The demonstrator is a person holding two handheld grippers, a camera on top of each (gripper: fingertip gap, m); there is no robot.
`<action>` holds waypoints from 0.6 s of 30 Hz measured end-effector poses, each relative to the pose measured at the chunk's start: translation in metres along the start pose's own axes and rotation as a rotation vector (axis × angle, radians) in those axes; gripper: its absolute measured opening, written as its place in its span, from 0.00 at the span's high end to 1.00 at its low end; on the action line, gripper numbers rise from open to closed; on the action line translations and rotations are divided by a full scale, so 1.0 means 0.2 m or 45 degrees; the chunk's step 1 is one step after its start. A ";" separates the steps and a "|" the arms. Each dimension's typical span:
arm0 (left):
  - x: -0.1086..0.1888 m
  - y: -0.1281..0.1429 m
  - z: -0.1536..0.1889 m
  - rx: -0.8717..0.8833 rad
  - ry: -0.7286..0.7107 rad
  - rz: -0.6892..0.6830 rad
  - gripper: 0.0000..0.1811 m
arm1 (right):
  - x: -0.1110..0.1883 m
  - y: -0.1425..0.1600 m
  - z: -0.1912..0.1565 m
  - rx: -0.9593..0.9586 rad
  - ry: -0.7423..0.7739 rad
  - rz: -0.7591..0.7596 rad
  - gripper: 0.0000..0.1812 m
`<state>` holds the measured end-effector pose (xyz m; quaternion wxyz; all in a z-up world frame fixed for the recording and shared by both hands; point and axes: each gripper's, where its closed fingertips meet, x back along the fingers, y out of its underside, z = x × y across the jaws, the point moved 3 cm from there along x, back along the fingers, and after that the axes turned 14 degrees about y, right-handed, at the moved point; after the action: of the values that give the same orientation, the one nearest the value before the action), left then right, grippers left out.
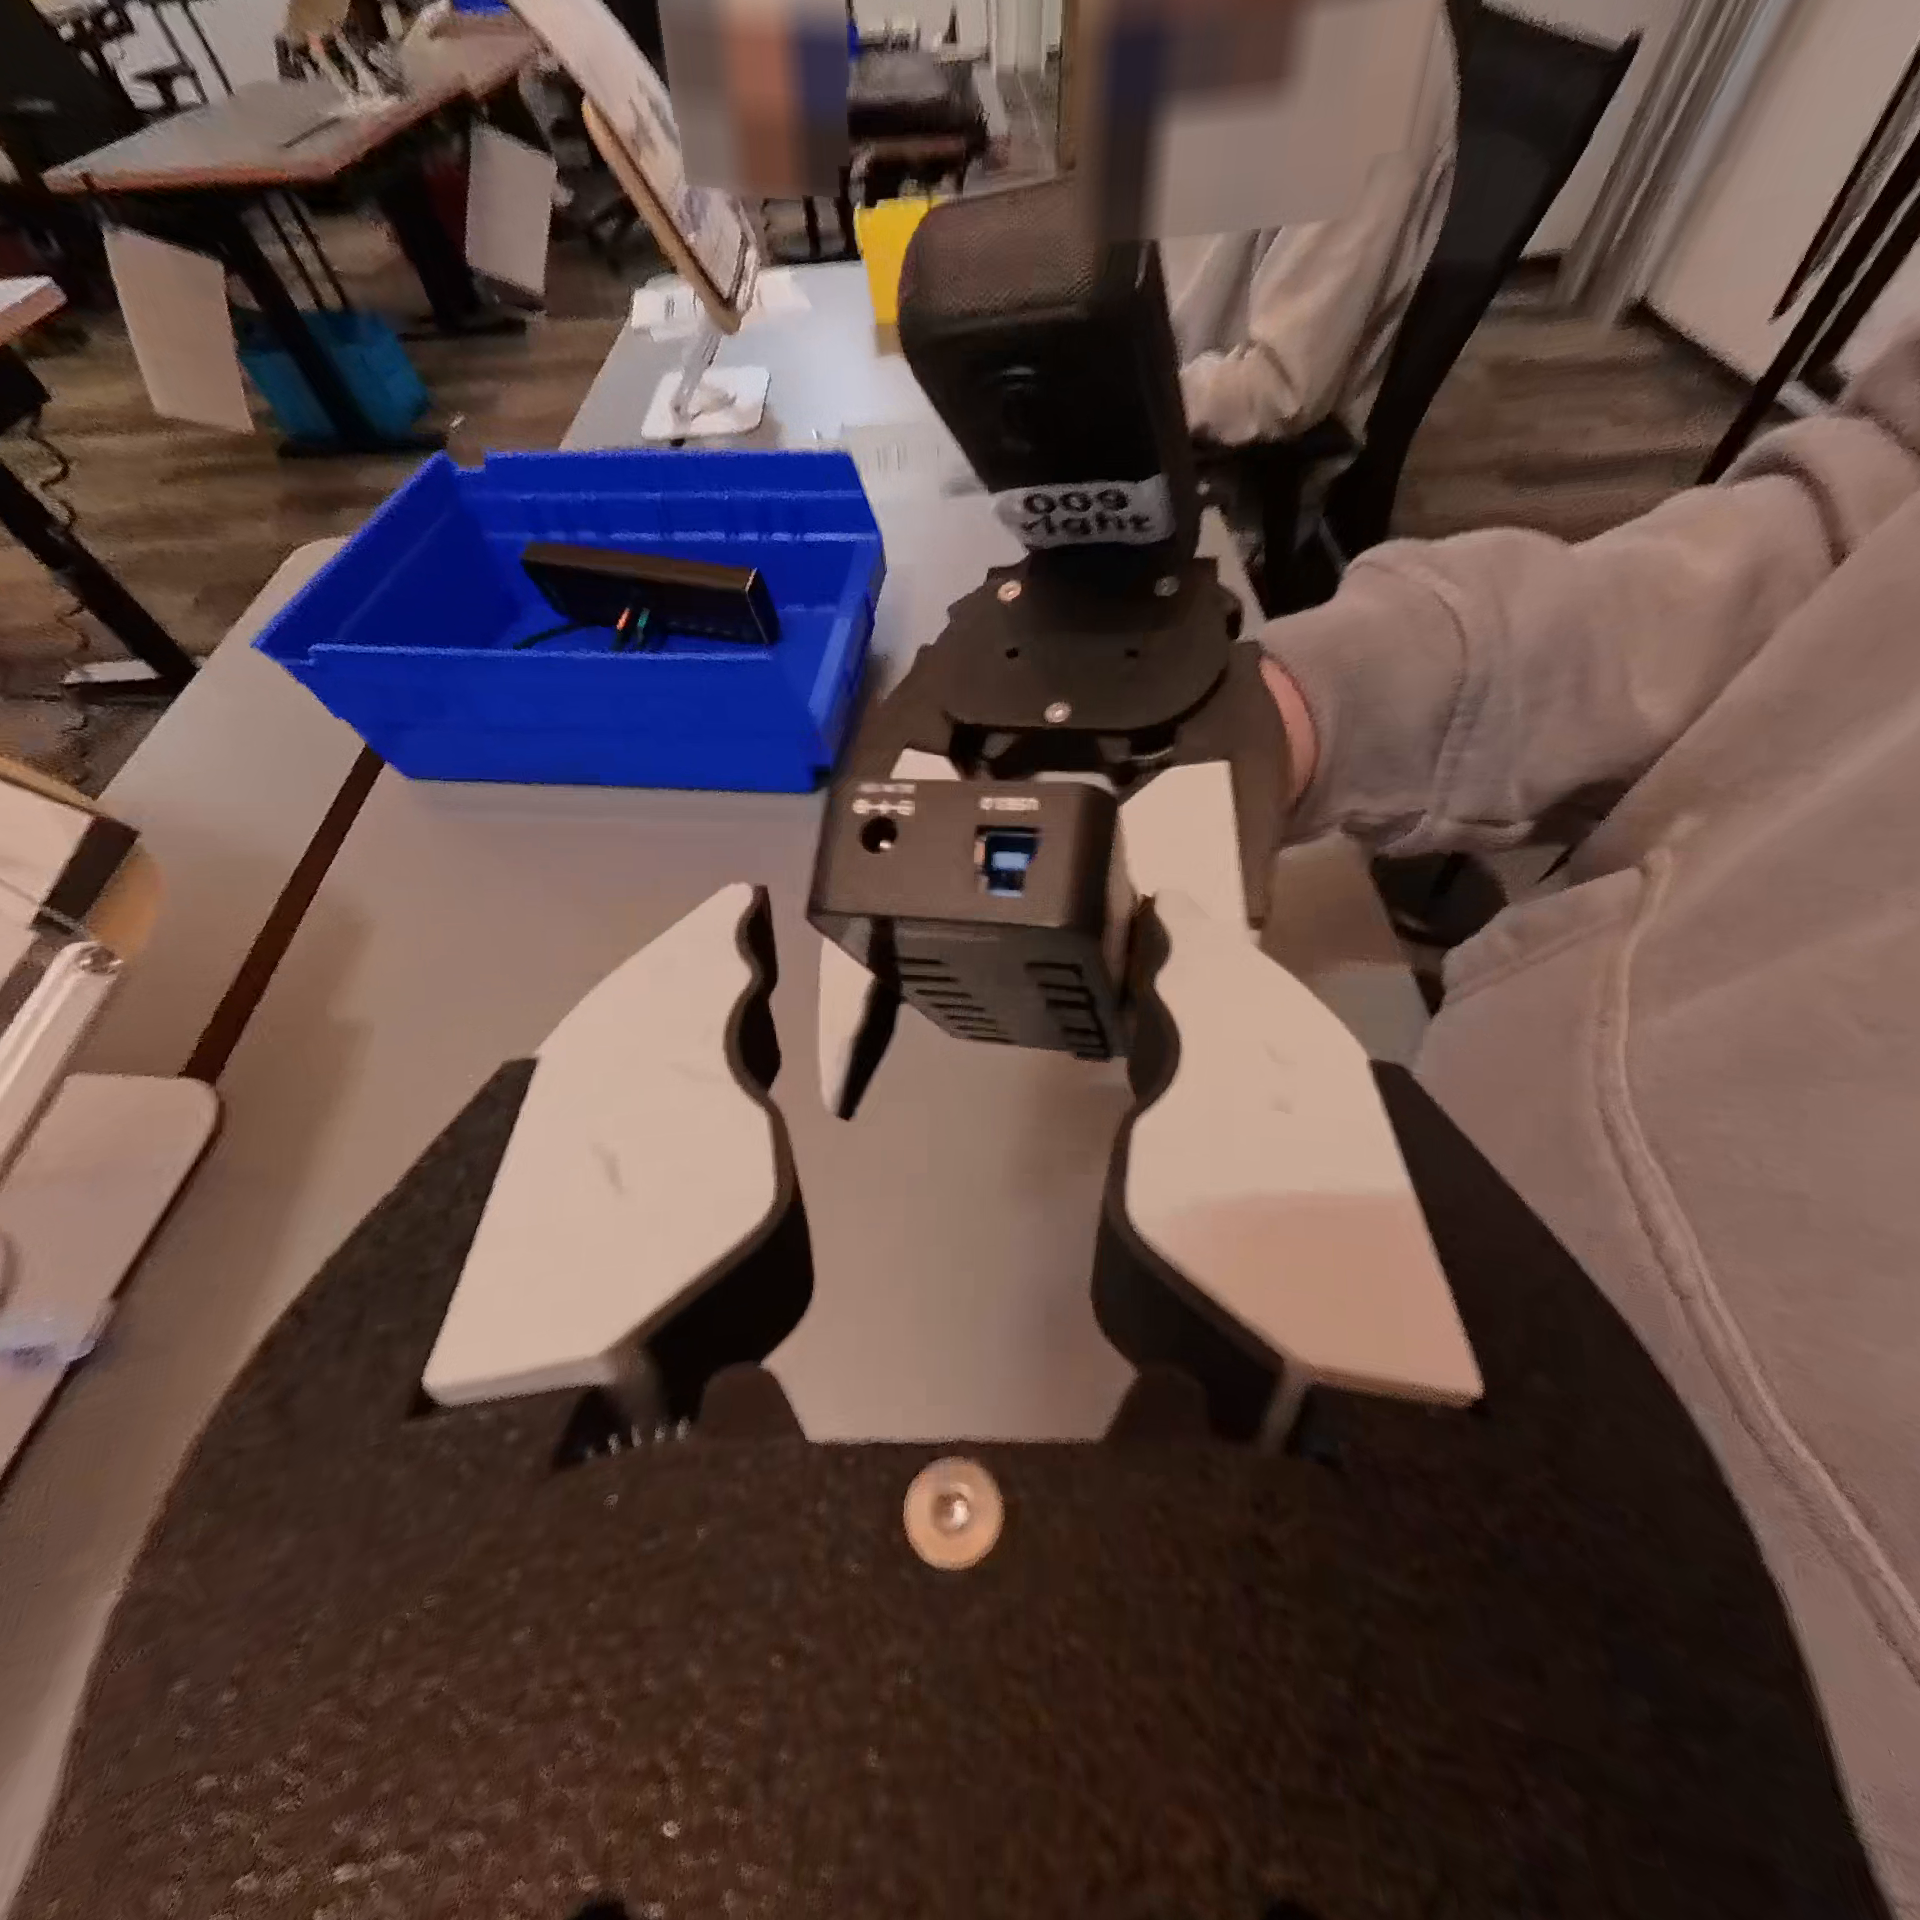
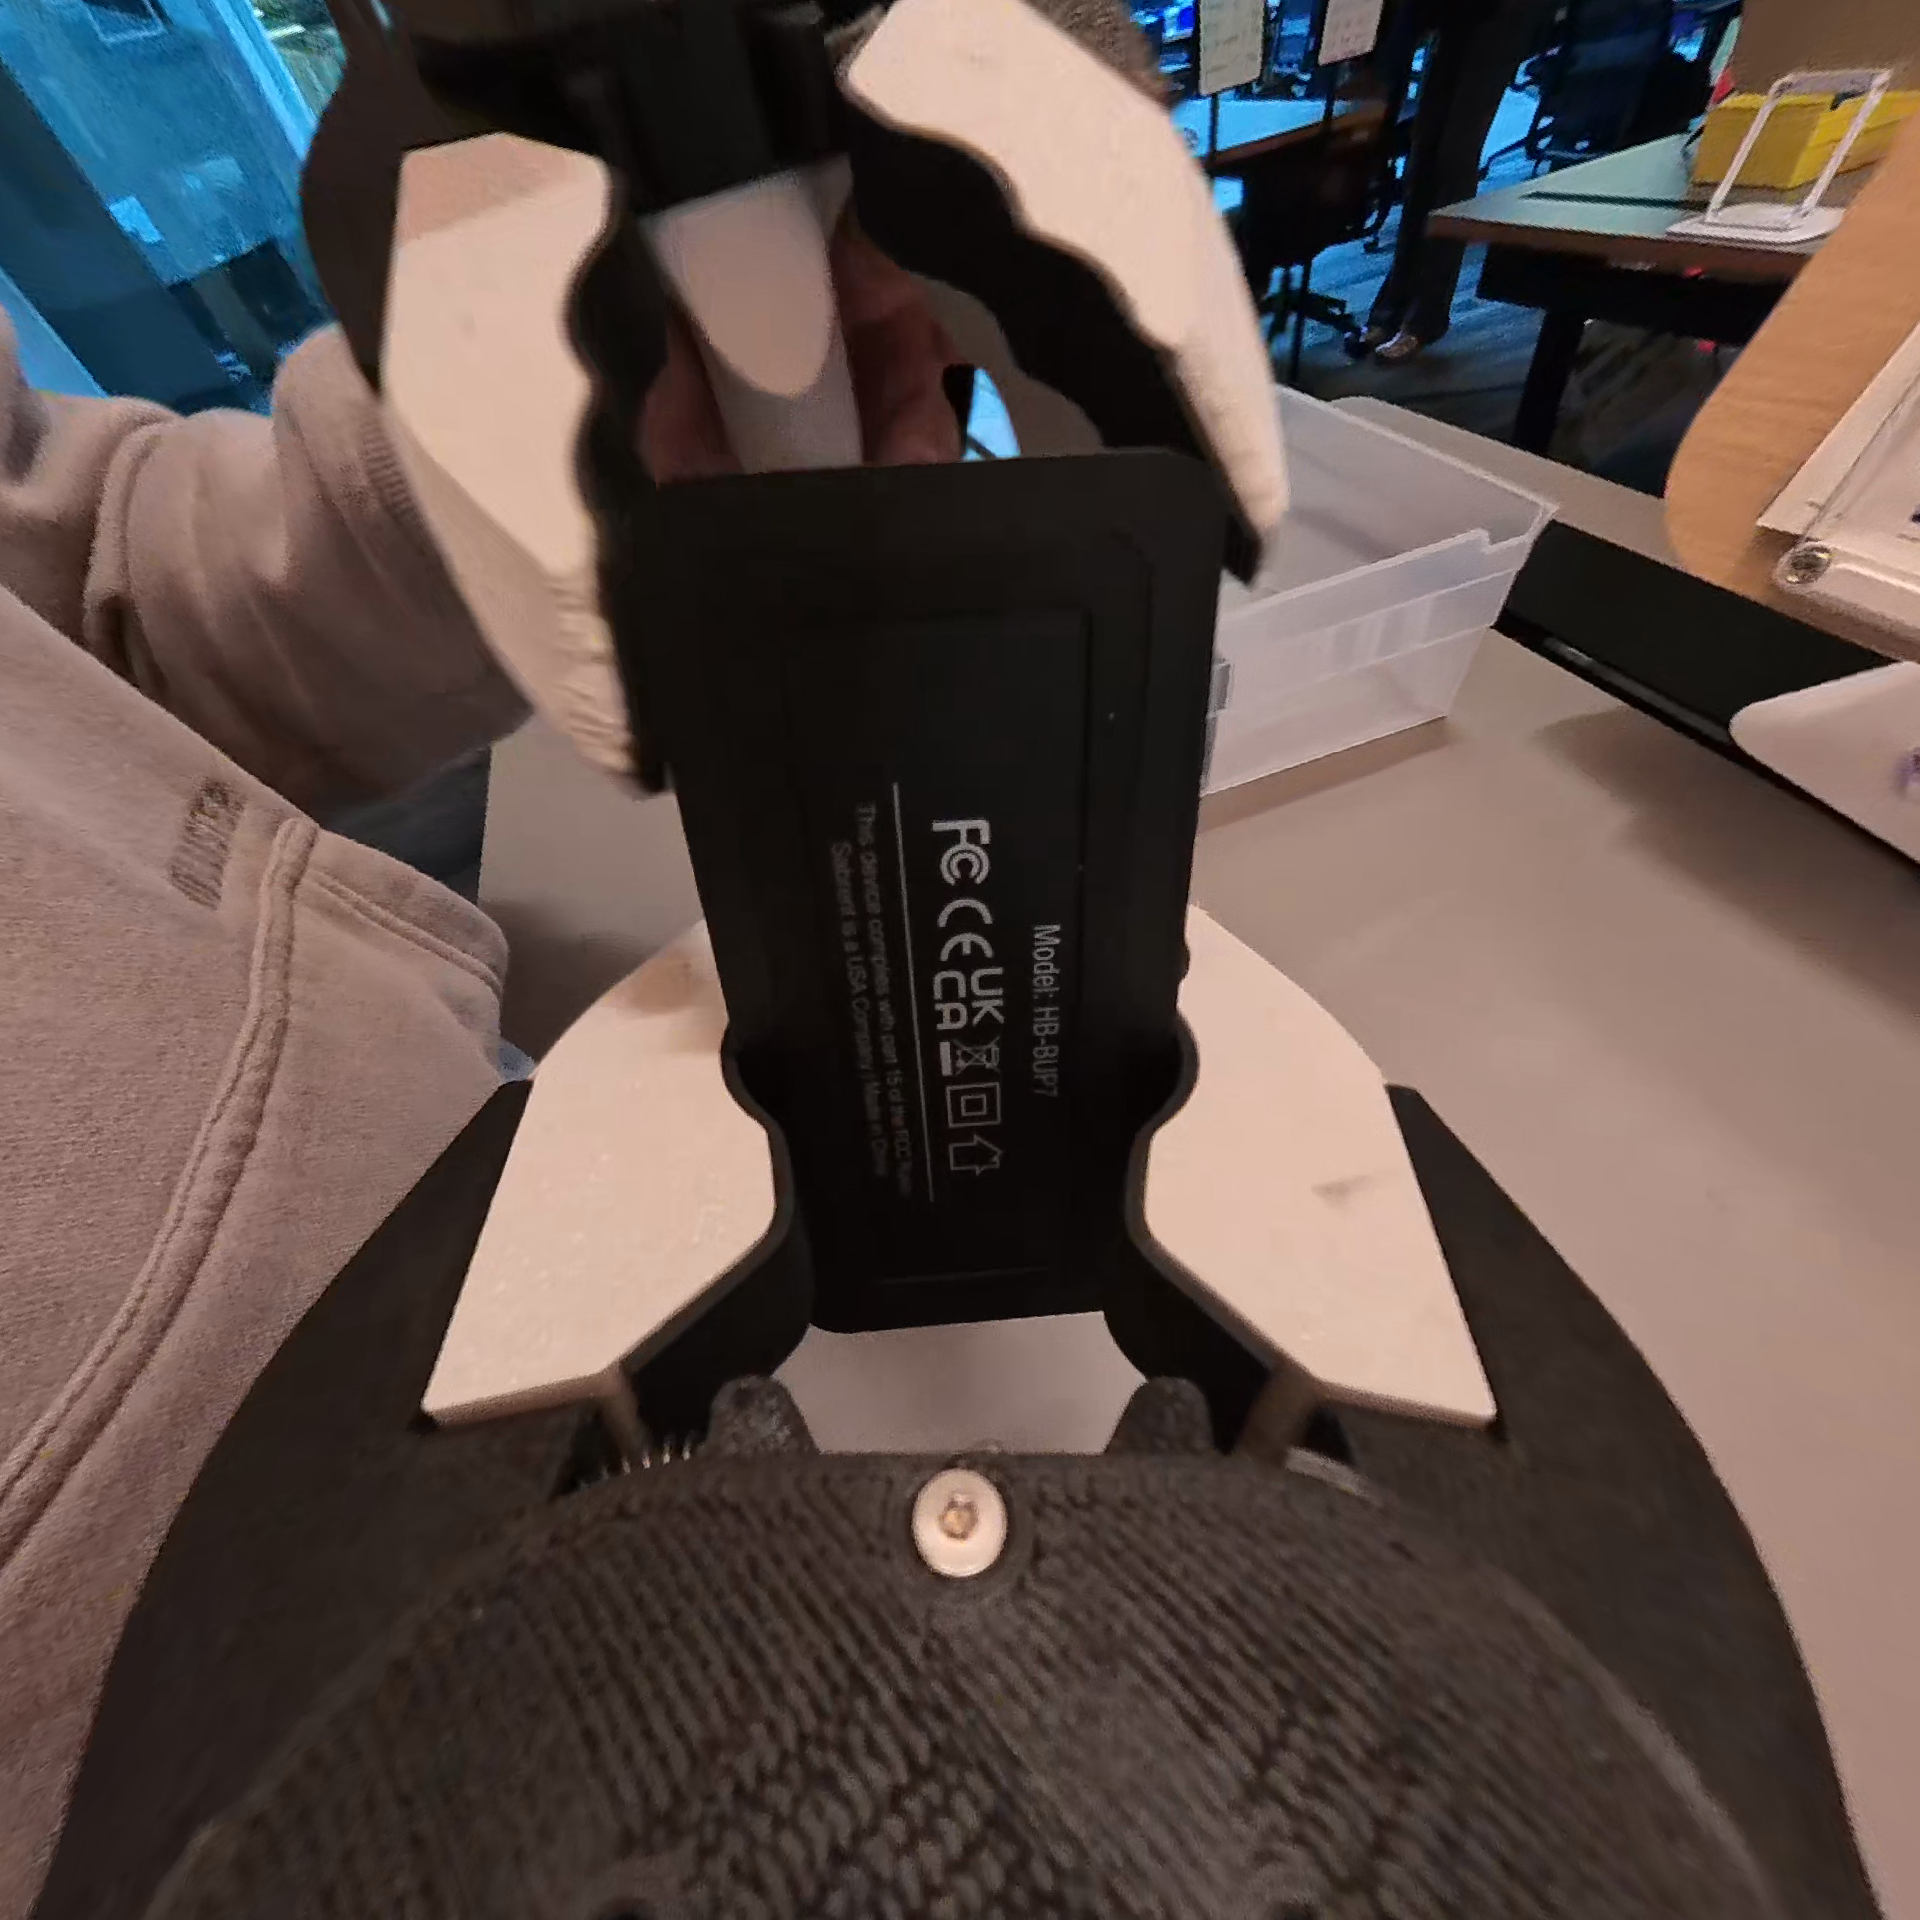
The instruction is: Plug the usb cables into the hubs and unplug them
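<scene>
Left wrist view is showing the black hub [image 1: 971, 904] raised above the grey table [image 1: 499, 914], its end face with the blue socket and the round power socket turned toward this camera. The right gripper [image 1: 1060, 831] is clamping the hub on its far end. The left gripper [image 1: 951, 997] is standing with its fingers apart, one on each side of the near end; whether they are touching it I cannot tell. In the right wrist view the hub [image 2: 925, 883] is lying between the closed fingers of the right gripper [image 2: 951, 1049], its printed underside facing the camera. A second hub [image 1: 655, 603], with thin cables on it, is sitting in the blue bin [image 1: 582, 717]. No cable is showing in the raised hub, so I judge that its plugging is not yet done.
</scene>
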<state>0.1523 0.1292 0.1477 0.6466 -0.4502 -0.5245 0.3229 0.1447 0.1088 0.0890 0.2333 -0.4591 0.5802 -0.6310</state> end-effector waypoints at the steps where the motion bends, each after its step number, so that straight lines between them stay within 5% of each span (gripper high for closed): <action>1: 0.00 0.00 0.01 -0.014 0.014 -0.023 0.67 | 0.00 0.00 -0.02 0.000 -0.024 -0.010 0.61; 18: -0.07 0.05 0.01 -0.095 0.017 -0.252 0.69 | -0.03 -0.01 -0.02 0.040 0.043 0.012 0.58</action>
<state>0.1467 0.1218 0.1339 0.6615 -0.4223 -0.5736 0.2347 0.1454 0.1160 0.0886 0.2336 -0.4418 0.5763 -0.6466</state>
